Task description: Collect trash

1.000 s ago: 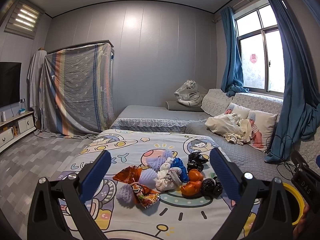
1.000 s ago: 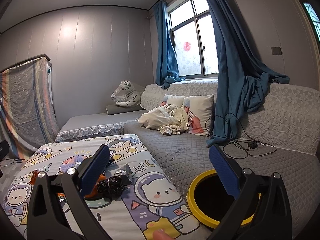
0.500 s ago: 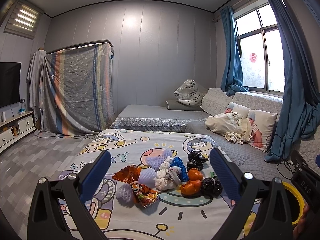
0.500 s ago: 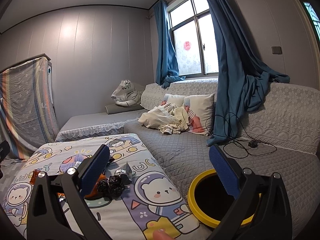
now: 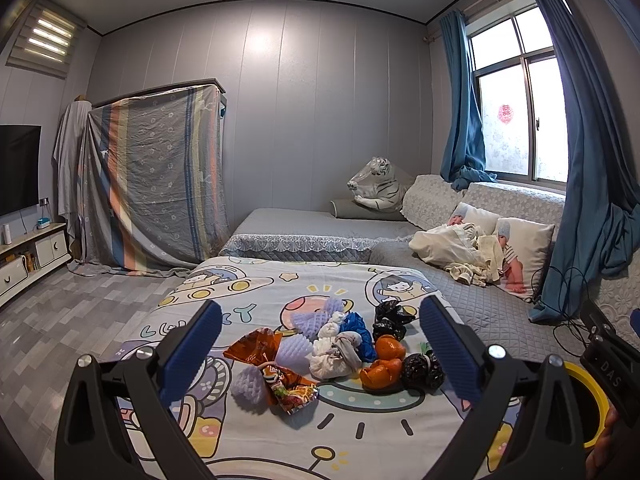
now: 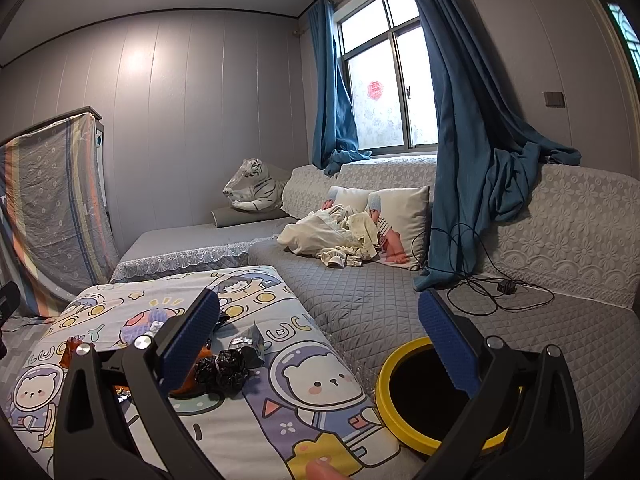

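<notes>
A pile of trash lies on the cartoon-print sheet (image 5: 248,308): an orange snack wrapper (image 5: 256,350), purple foam nets (image 5: 294,352), a white knotted wad (image 5: 334,362), a blue bag (image 5: 356,330), orange peels (image 5: 382,370) and black crumpled bags (image 5: 422,368). My left gripper (image 5: 320,356) is open and empty, above and in front of the pile. My right gripper (image 6: 320,348) is open and empty, between the black bags (image 6: 226,368) and the yellow-rimmed bin (image 6: 390,400). The bin's rim also shows at the right in the left wrist view (image 5: 592,404).
A grey quilted sofa (image 6: 384,300) runs along the right with pillows, a heap of cream clothes (image 6: 336,236) and a black cable (image 6: 480,300). A toy tiger (image 5: 376,184) sits at the back. A draped rack (image 5: 156,176) and TV stand (image 5: 32,252) are left.
</notes>
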Demonstrator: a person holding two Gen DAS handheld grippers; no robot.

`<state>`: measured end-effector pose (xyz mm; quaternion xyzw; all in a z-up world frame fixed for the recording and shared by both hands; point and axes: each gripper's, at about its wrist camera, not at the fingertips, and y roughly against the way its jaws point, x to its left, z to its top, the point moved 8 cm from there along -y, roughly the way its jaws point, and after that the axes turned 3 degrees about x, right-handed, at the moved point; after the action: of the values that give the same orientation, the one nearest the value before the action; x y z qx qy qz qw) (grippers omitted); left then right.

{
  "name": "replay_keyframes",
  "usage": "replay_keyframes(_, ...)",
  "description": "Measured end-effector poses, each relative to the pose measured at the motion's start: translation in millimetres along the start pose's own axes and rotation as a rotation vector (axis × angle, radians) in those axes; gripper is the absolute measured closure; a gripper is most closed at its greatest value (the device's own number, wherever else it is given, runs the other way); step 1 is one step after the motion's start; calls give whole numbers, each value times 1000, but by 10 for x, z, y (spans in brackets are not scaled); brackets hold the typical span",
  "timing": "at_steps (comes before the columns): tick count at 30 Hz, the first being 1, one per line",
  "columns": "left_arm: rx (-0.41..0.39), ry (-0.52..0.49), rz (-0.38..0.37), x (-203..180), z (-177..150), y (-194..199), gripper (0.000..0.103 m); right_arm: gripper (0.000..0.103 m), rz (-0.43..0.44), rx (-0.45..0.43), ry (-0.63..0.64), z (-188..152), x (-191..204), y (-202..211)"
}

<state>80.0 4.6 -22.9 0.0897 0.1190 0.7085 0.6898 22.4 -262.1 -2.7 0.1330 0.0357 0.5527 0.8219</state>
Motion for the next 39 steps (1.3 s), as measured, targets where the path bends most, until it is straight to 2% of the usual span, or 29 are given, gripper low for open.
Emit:
replay_keyframes(32, 18, 2, 3, 57, -40, -86, 8, 8, -11, 9, -9, -61, -11, -115)
replay_keyframes(39, 75, 45, 13, 397, -99, -358, 8, 8, 75, 8, -35, -51, 41, -330)
